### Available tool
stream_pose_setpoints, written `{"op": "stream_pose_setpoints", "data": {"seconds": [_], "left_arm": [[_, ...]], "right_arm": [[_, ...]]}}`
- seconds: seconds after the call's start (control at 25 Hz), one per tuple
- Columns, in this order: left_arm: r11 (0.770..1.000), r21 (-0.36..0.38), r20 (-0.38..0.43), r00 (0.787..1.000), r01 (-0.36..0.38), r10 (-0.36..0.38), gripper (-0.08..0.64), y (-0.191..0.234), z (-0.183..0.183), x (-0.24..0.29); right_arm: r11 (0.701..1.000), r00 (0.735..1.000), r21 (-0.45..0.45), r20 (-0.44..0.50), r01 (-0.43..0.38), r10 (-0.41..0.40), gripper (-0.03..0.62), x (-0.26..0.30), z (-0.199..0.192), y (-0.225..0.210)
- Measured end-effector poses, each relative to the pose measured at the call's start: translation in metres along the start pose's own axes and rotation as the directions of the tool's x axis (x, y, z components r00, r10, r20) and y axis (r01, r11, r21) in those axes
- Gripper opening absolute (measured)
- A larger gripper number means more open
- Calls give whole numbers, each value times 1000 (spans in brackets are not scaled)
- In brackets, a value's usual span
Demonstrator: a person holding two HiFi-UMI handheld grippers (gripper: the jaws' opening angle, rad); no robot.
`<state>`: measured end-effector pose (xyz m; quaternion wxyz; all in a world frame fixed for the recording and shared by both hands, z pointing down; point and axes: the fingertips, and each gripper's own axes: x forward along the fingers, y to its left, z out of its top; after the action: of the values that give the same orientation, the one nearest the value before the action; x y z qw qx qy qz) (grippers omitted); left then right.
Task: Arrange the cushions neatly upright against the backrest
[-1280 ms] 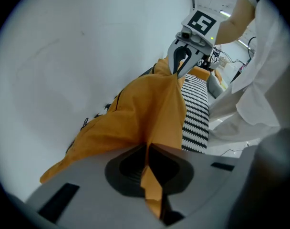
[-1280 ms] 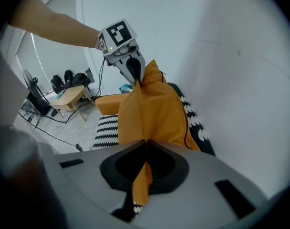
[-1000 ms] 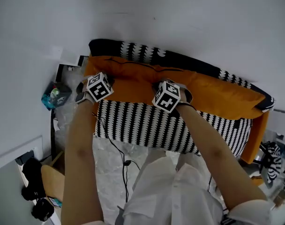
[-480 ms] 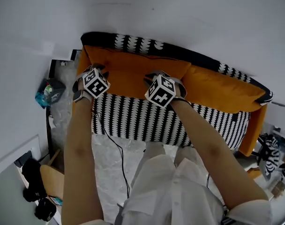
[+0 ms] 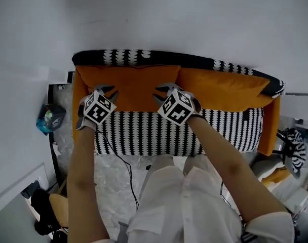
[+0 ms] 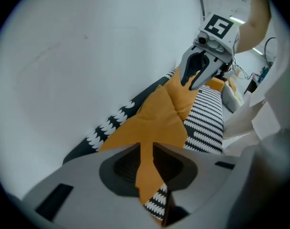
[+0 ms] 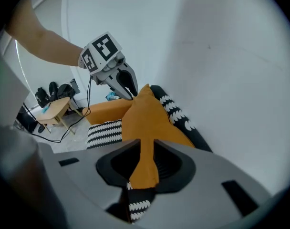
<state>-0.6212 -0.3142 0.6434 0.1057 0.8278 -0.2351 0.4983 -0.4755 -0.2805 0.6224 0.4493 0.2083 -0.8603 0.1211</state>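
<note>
Two orange cushions stand upright against the sofa's black-and-white backrest (image 5: pixel 144 56): the left cushion (image 5: pixel 136 82) and the right cushion (image 5: pixel 220 87). My left gripper (image 5: pixel 109 91) is at the left cushion's lower left edge and my right gripper (image 5: pixel 163 91) at its lower right edge. In the left gripper view the cushion's orange edge (image 6: pixel 154 123) lies in the narrow gap of my left gripper (image 6: pixel 146 149), whose jaws are closing a little. In the right gripper view my right gripper (image 7: pixel 147 147) is opening, with the cushion's corner (image 7: pixel 147 118) between its jaws.
The striped seat (image 5: pixel 144 130) runs below the cushions, with an orange armrest (image 5: pixel 268 130) at the right end. A white wall rises behind the sofa. A cable (image 5: pixel 126 163) trails over the floor; a small wooden table (image 7: pixel 52 109) and clutter (image 5: pixel 296 156) flank the sofa.
The left cushion has gone from slumped to upright against the backrest. Both grippers have eased back from it toward the seat, and their jaws have parted.
</note>
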Motion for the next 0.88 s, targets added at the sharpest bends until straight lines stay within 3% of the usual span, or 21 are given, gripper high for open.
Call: {"op": "stream_pose_setpoints", "data": {"seconds": [0.24, 0.52, 0.6, 0.72, 0.88], "left_arm": [[994, 60, 79, 992, 95, -100, 86, -81, 79, -3], [970, 204, 78, 985, 133, -152, 86, -175, 169, 26], [962, 237, 77, 985, 133, -155, 110, -198, 196, 37], [952, 278, 64, 987, 125, -149, 213, -224, 230, 56], [942, 320, 45, 991, 104, -125, 253, -246, 261, 88]], "right_arm": [[997, 997, 56, 41, 61, -63, 105, -78, -51, -11], [982, 986, 89, -4, 166, -166, 143, -177, -171, -54], [977, 979, 66, -25, 203, -201, 151, -207, -208, -74], [968, 966, -14, -70, 249, -250, 170, -243, -254, -102], [954, 949, -115, -120, 277, -291, 196, -274, -297, -134]]}}
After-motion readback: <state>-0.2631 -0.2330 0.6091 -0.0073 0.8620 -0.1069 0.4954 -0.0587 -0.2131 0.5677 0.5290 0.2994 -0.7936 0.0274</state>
